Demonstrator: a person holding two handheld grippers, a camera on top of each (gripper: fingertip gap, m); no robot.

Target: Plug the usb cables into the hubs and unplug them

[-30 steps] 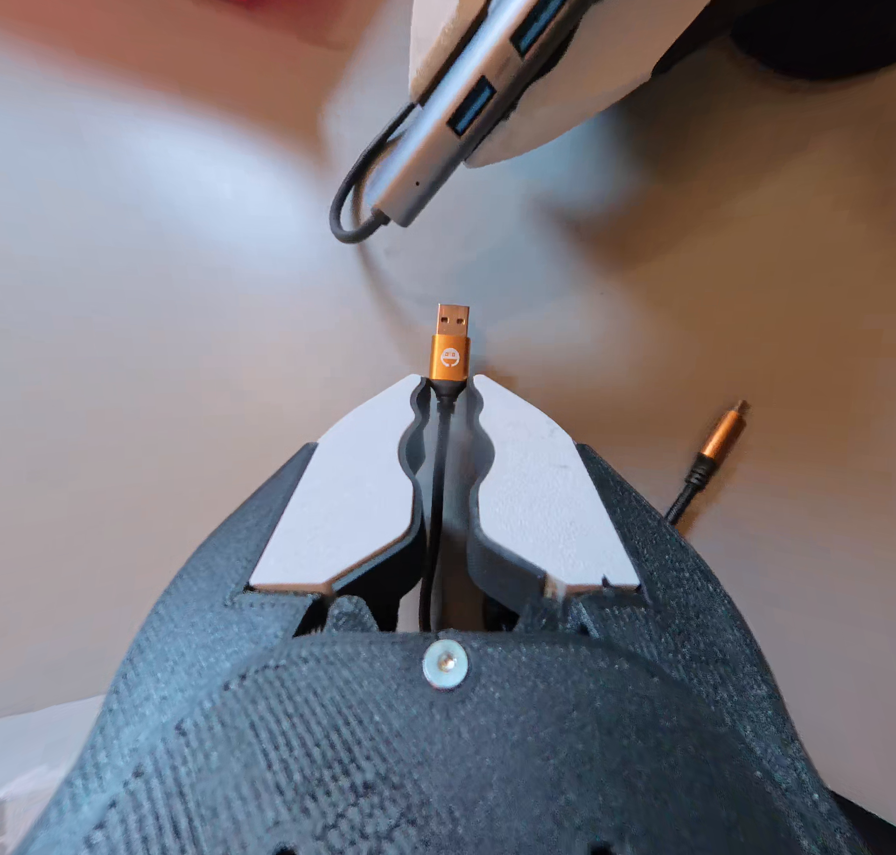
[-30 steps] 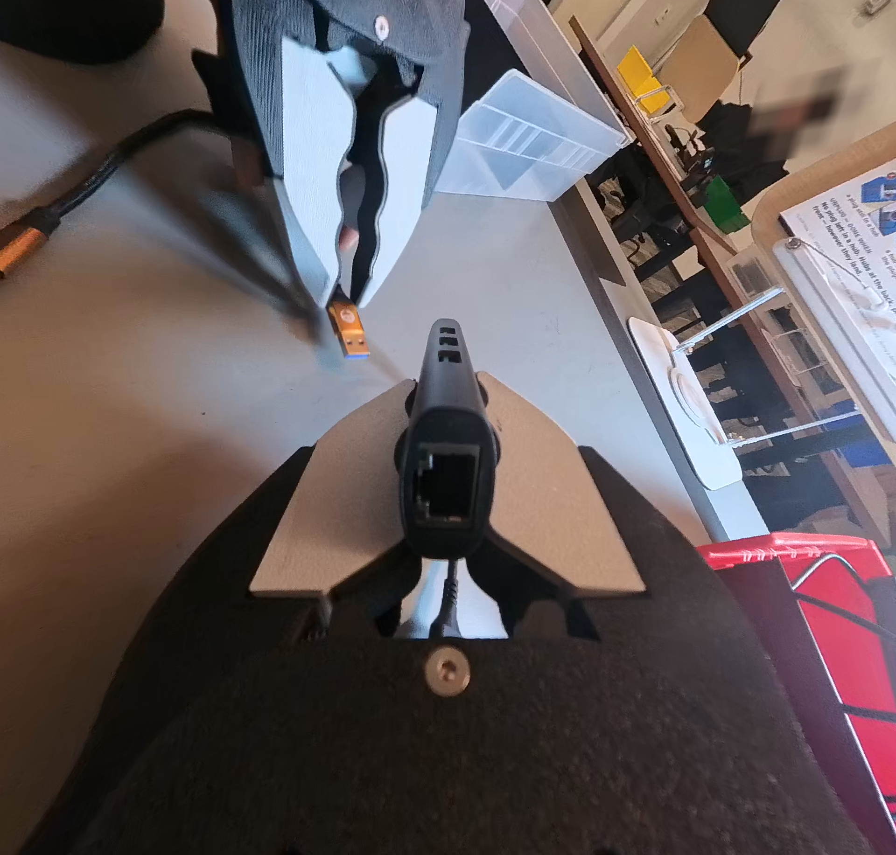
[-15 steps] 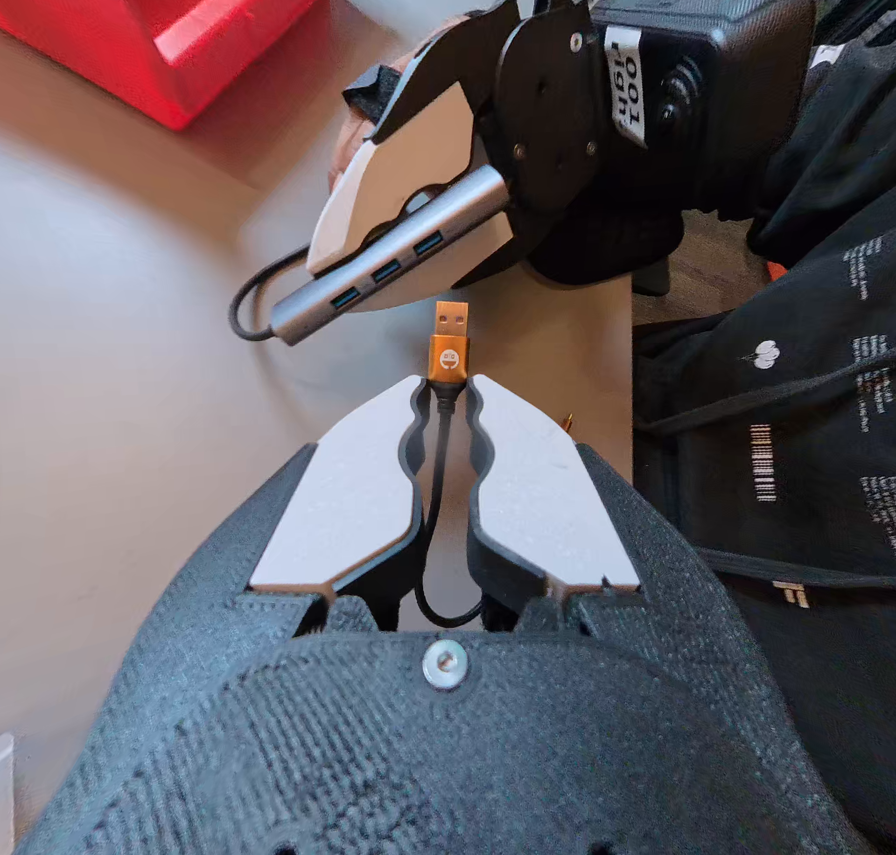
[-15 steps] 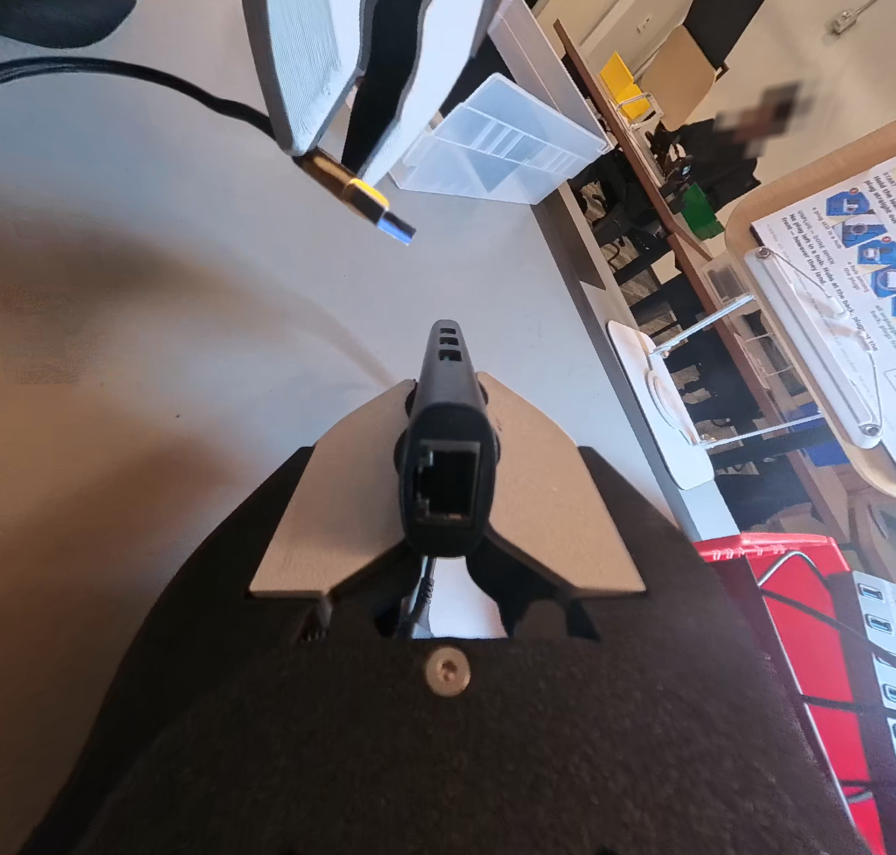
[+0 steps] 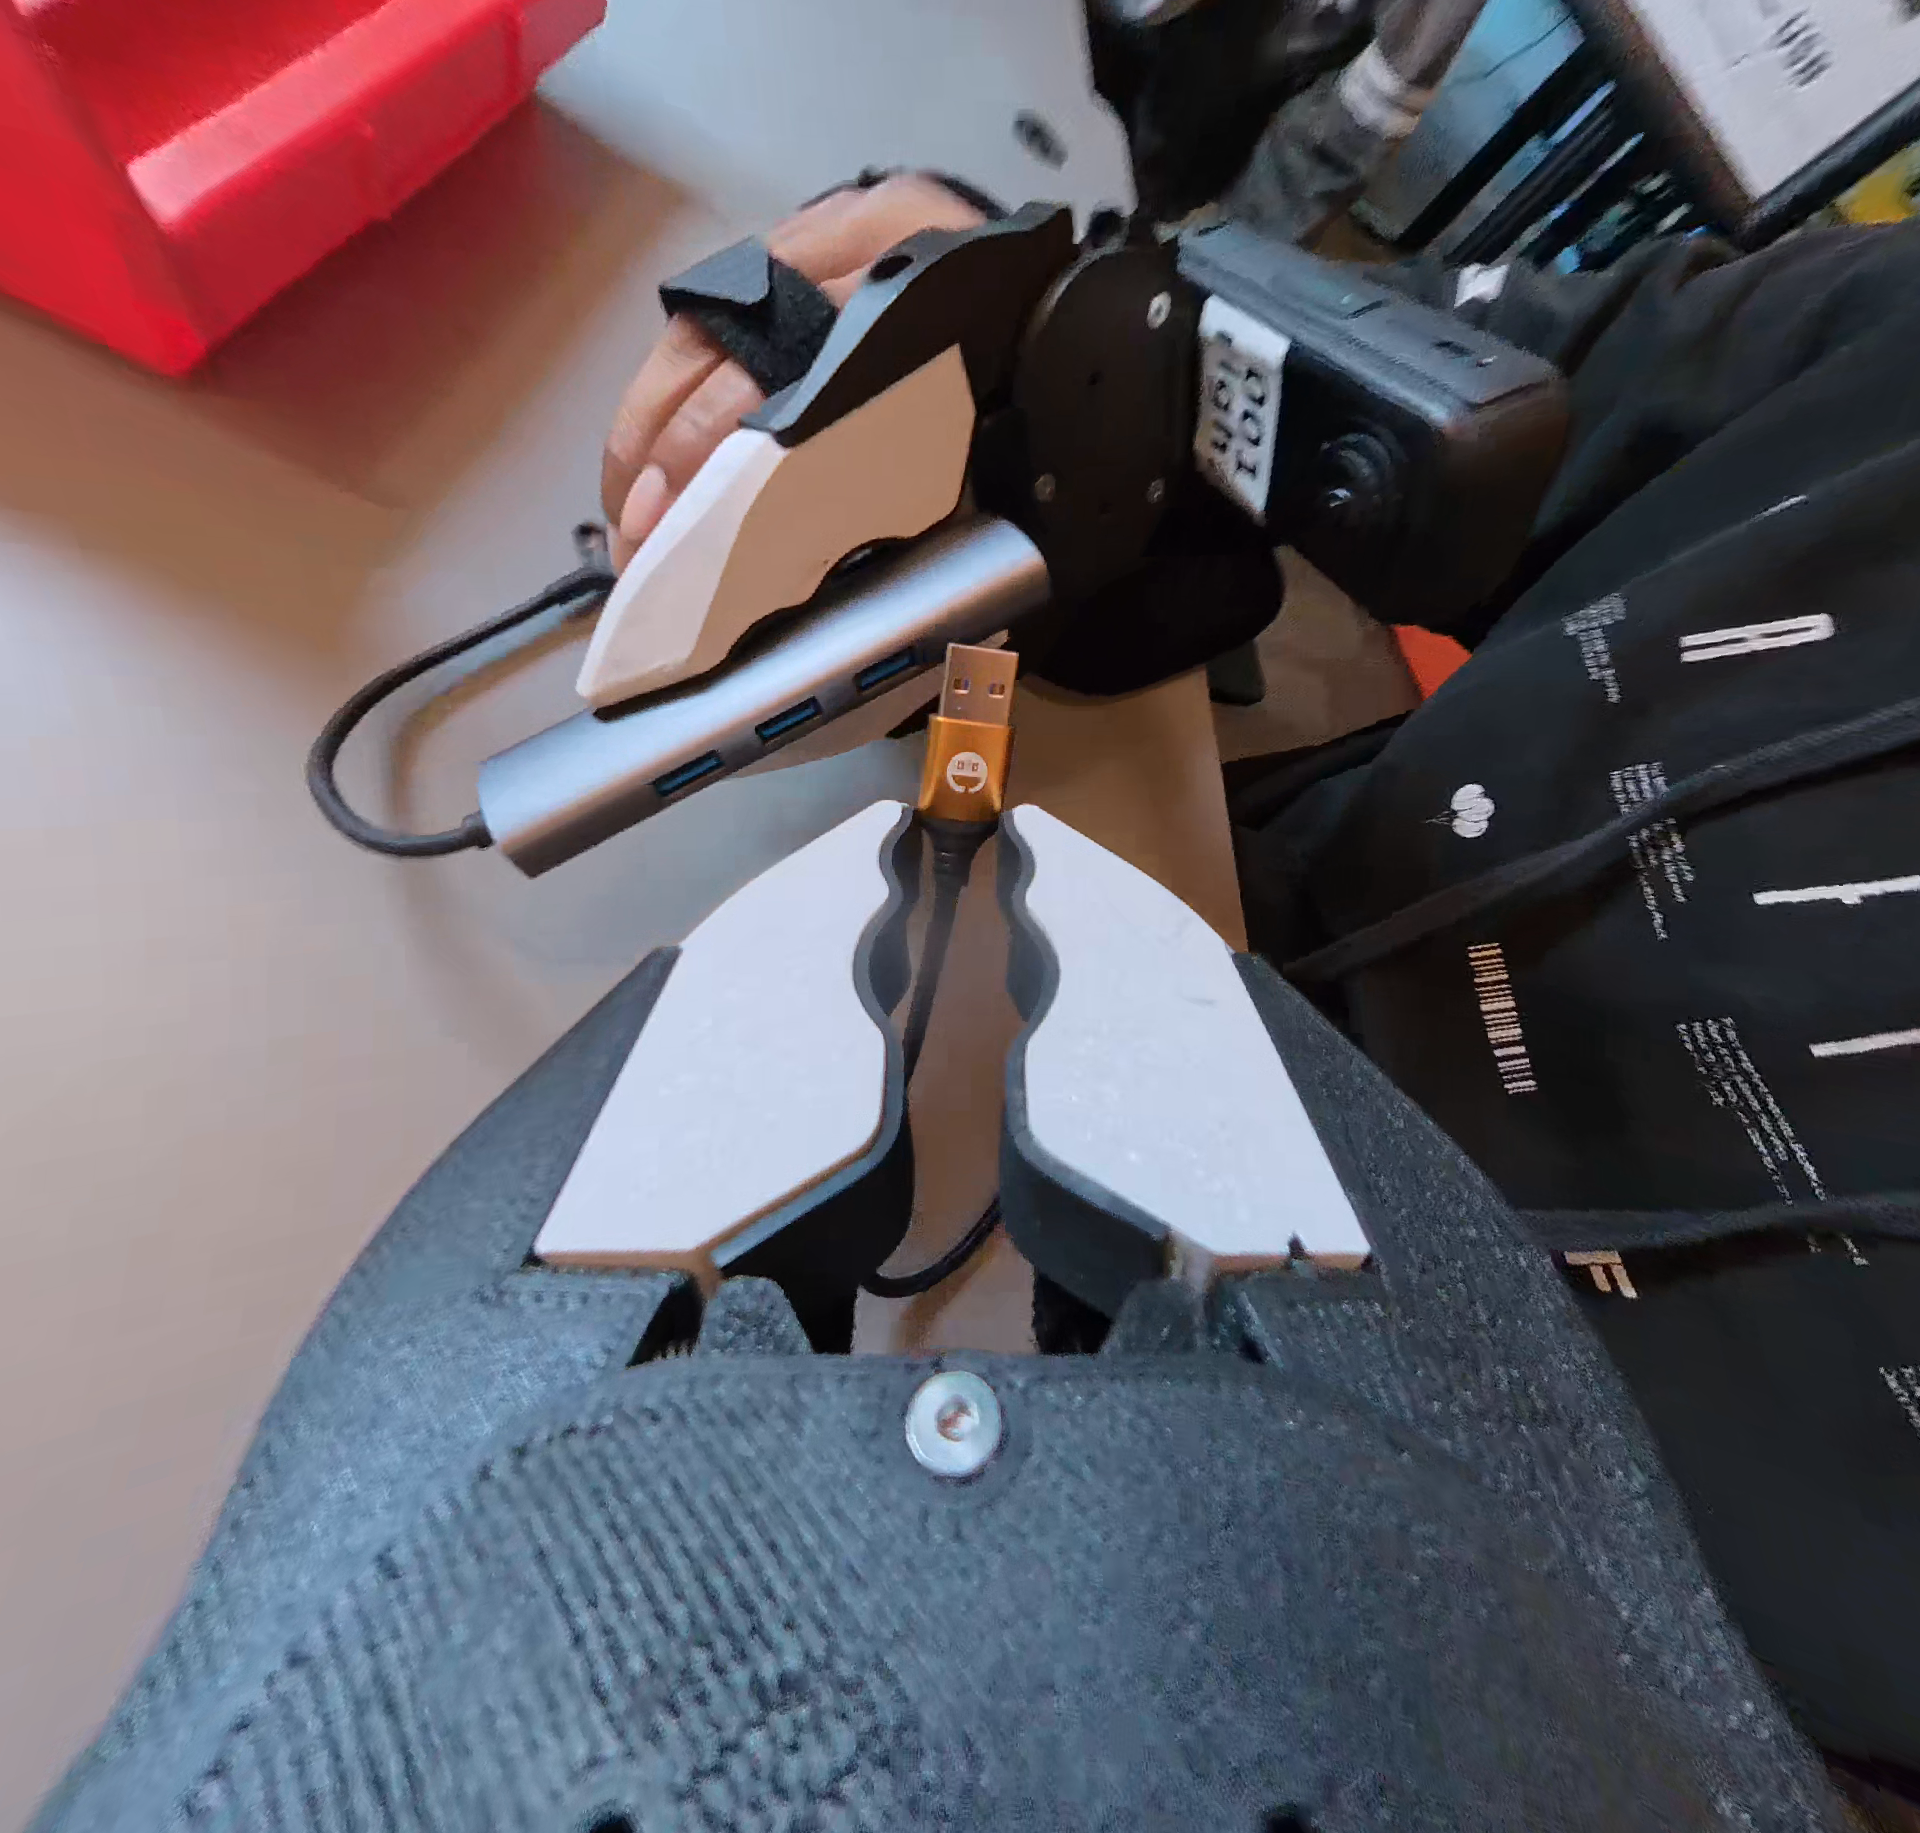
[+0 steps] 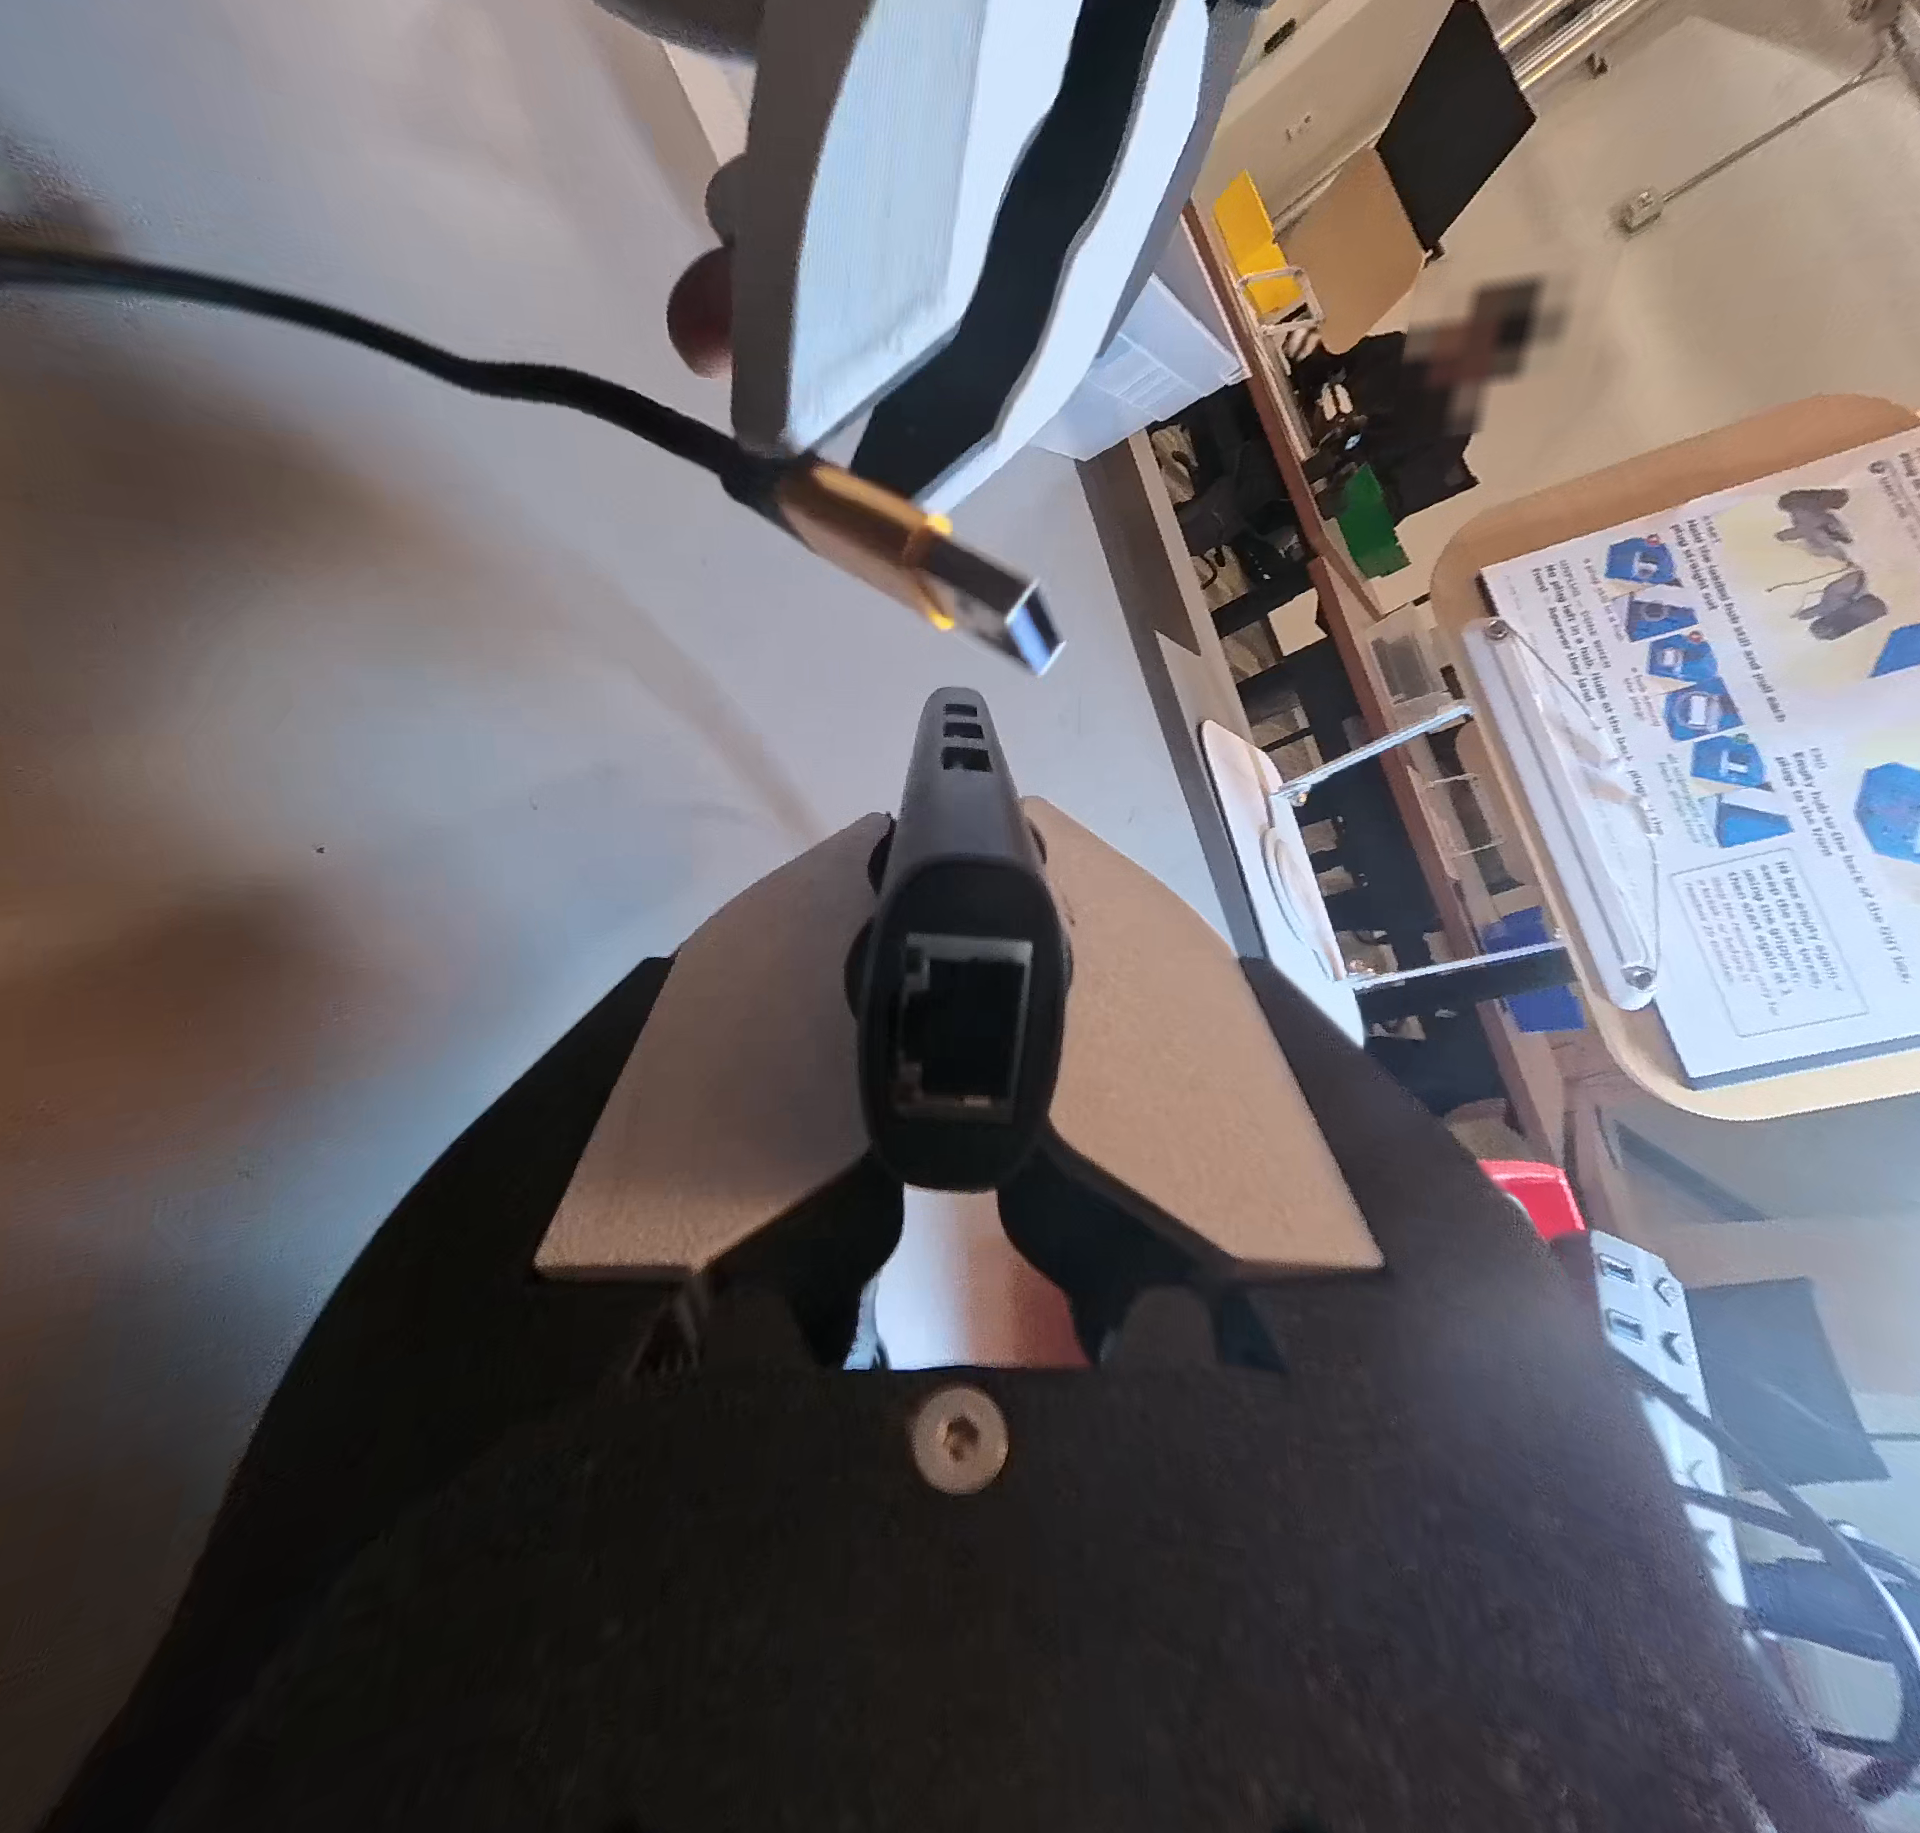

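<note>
My left gripper (image 5: 961, 819) is shut on a black cable just behind its orange USB plug (image 5: 966, 757), which sticks out past the fingertips. My right gripper (image 6: 961, 827) is shut on a grey hub (image 5: 727, 734) with three blue USB ports on its side. The plug's metal tip is close to the port nearest the right gripper and is not inserted. In the right wrist view the hub (image 6: 961, 1014) shows its network-socket end. There the left gripper (image 6: 852, 474) holds the plug (image 6: 914, 568) just above the hub's far end. The cable (image 6: 416, 360) trails left.
A red bin (image 5: 208, 121) stands at the far left of the table (image 5: 208, 1056). A hand (image 5: 675, 412) holds the right gripper, with black clothing (image 5: 1662, 848) to the right. Past the table edge are a clear plastic box (image 6: 1153, 370) and an instruction board (image 6: 1714, 796). Spacing between my two grippers at the tips: around 7 cm.
Both grippers have lifted off the table and come together. The plug has moved from well short of the hub to right beside its ports. In the right view the plug has grown larger and nearer.
</note>
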